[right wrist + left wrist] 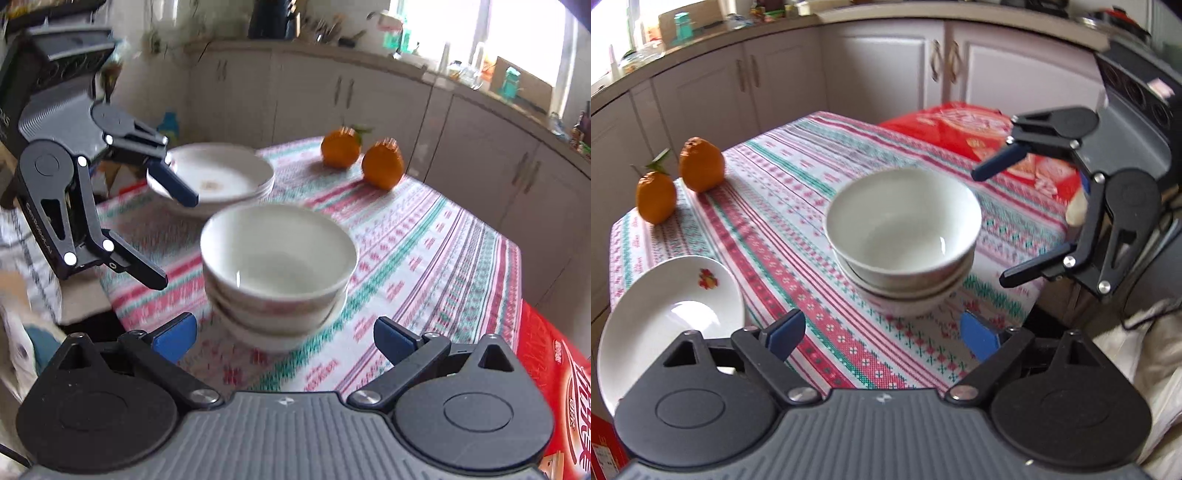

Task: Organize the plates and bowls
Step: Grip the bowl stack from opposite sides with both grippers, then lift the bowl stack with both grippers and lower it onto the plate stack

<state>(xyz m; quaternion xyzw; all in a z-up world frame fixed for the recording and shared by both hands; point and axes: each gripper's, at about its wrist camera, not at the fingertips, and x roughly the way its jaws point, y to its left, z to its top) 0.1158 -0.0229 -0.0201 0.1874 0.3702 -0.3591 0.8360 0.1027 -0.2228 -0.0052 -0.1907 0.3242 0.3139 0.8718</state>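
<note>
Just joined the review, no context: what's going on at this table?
A person holds two handheld grippers over a patterned tablecloth. The bowls are nested in one stack, and the plates are stacked beside the two oranges. The left gripper and right gripper flank the bowl stack, both open and holding nothing.

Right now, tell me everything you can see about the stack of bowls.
The stack of bowls is three white, glossy, ceramic-looking bowls nested upright, the top one empty. The lower ones show faint reddish rim patterns. It stands on the striped tablecloth near the table's front edge, with nothing gripping or touching it.
</note>
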